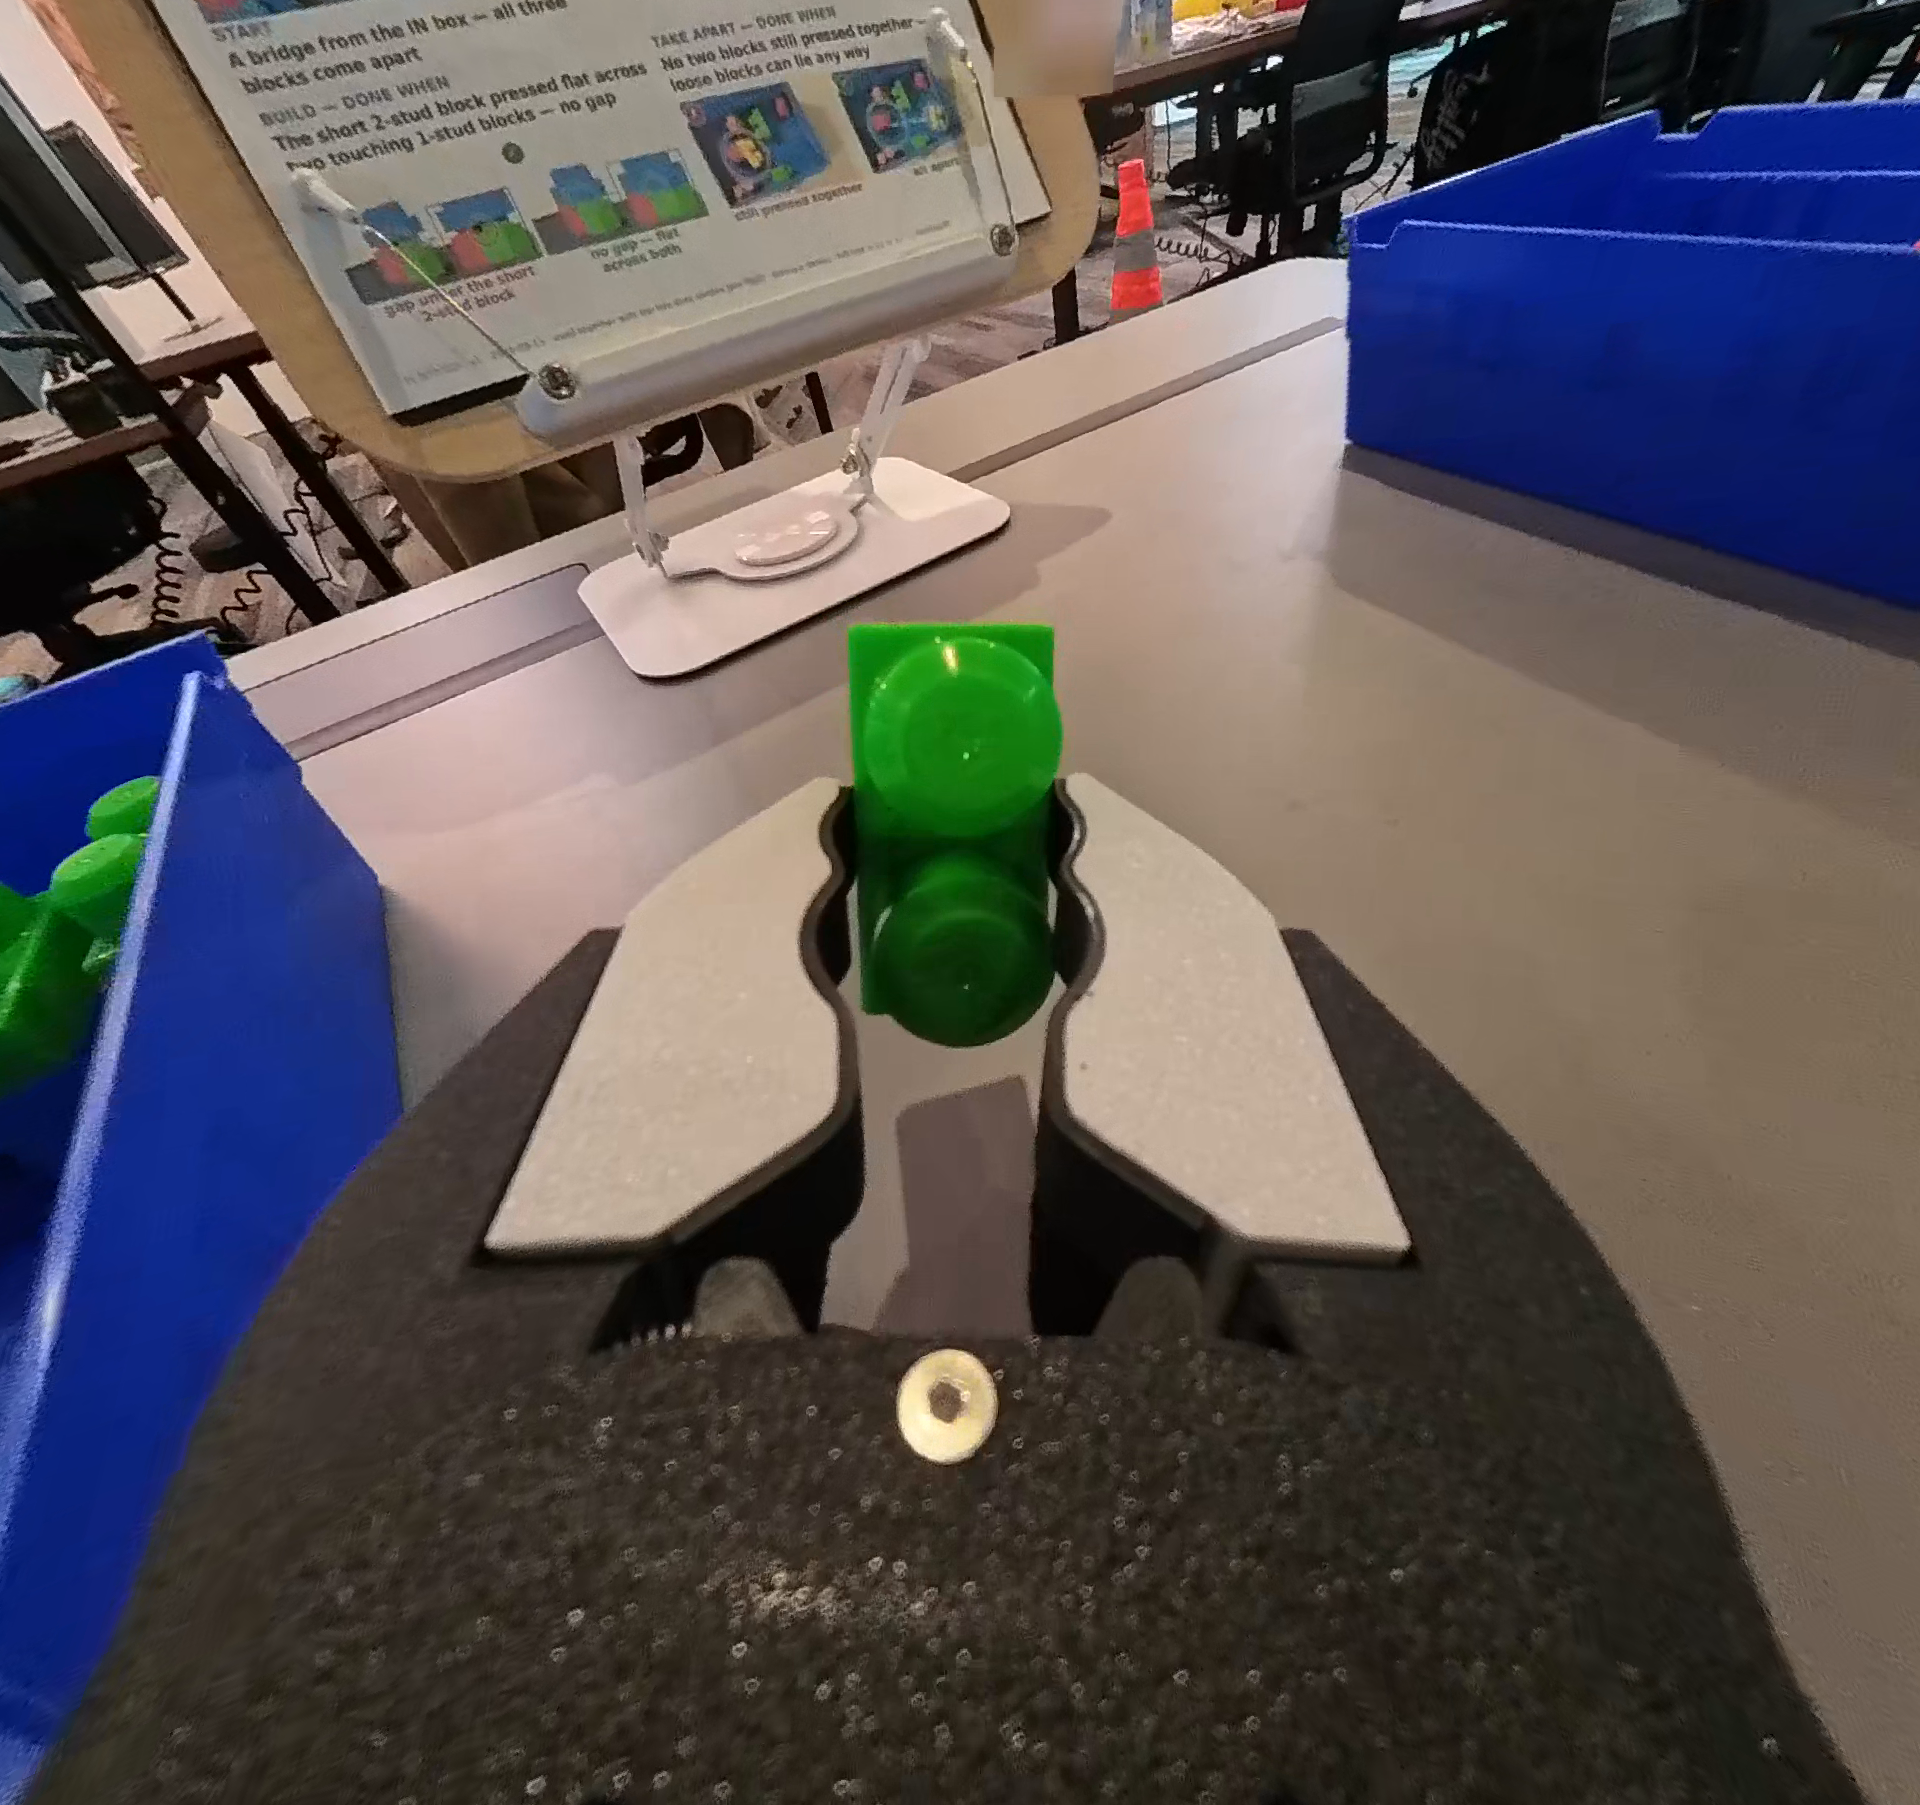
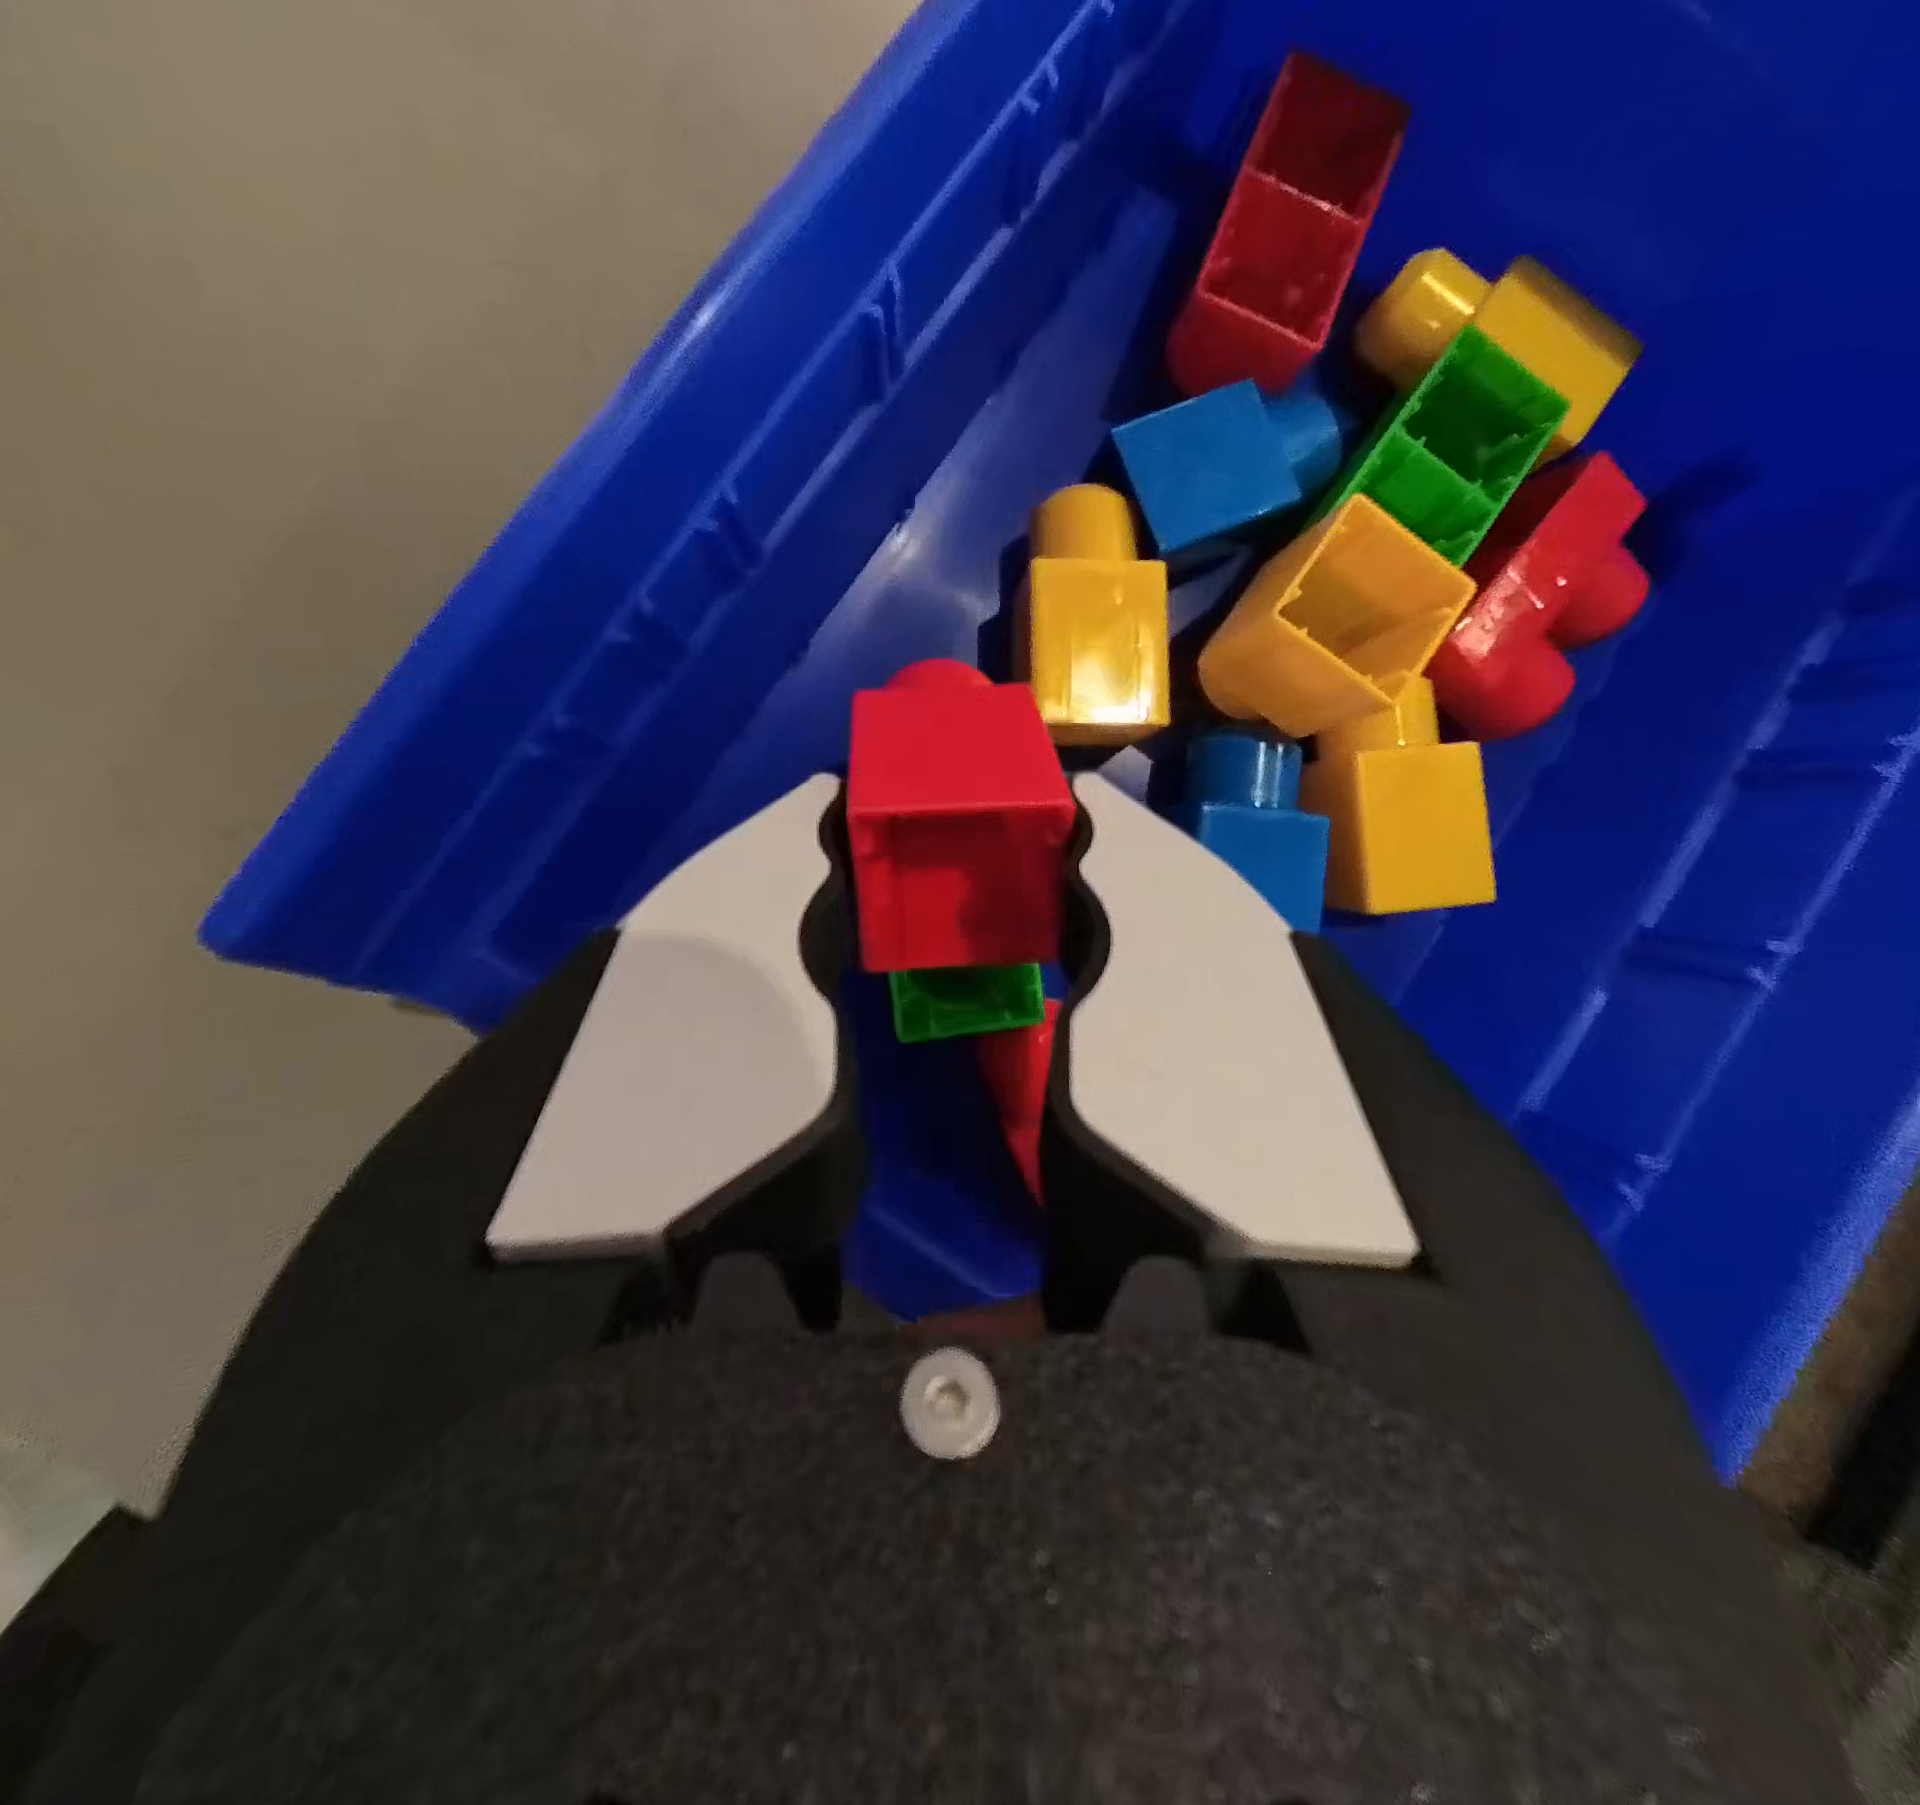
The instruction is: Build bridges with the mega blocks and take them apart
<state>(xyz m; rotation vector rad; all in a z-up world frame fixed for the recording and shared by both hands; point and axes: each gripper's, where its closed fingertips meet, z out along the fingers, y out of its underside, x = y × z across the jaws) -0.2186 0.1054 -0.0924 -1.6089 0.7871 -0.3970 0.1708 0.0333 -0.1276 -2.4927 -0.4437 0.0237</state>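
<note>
Green two-stud block (image 1: 956, 820) clamped in left tool (image 1: 956, 820), red block (image 2: 956, 830) in right tool (image 2: 961, 836)

A grey table (image 1: 1455, 924) carries a white fold-out stand (image 1: 800, 550) at its far edge, propping a laminated instruction sheet (image 1: 623, 145) on a wooden board. Beyond the stand, to its right, an orange traffic cone (image 1: 1135, 238) sits on the floor, with black office chairs (image 1: 1340, 72) behind the cone.
</note>
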